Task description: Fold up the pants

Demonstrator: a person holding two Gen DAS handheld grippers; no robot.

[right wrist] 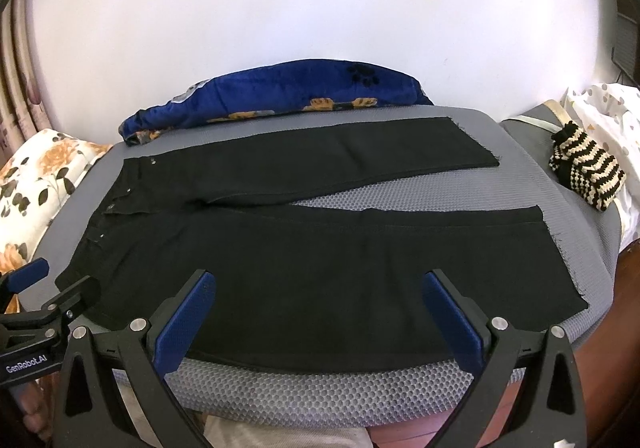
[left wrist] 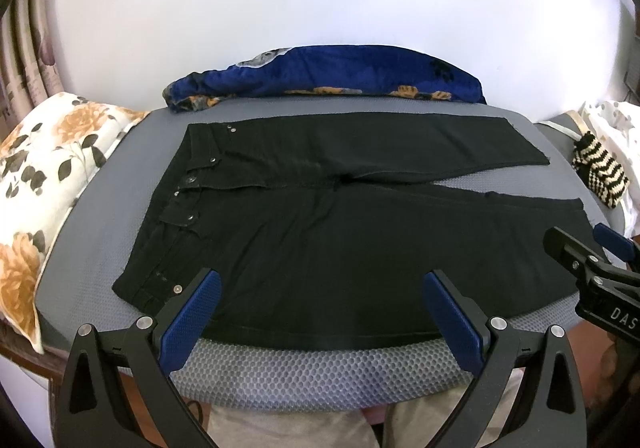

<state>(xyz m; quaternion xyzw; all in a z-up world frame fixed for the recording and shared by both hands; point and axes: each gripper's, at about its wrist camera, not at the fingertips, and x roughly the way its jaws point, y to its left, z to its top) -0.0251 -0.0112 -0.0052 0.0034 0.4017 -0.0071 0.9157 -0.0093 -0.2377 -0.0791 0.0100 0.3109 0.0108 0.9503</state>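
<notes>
While the black denim pants (left wrist: 320, 232) are lying flat on the grey mesh-textured table (left wrist: 320, 372), legs parted in a V, both claws are hovering spread and empty at the near hem. Left claw (left wrist: 320, 312) is facing the waistband side, right claw (right wrist: 320, 312) the cuff side, probably positioning for a lengthwise fold.

One pair of black denim pants (left wrist: 320, 232), two blue-padded black grippers, one blue plush blanket (left wrist: 328, 74) at 12 o'clock, one floral pillow (left wrist: 48, 168), one striped knitted pouch (left wrist: 600, 172).
</notes>
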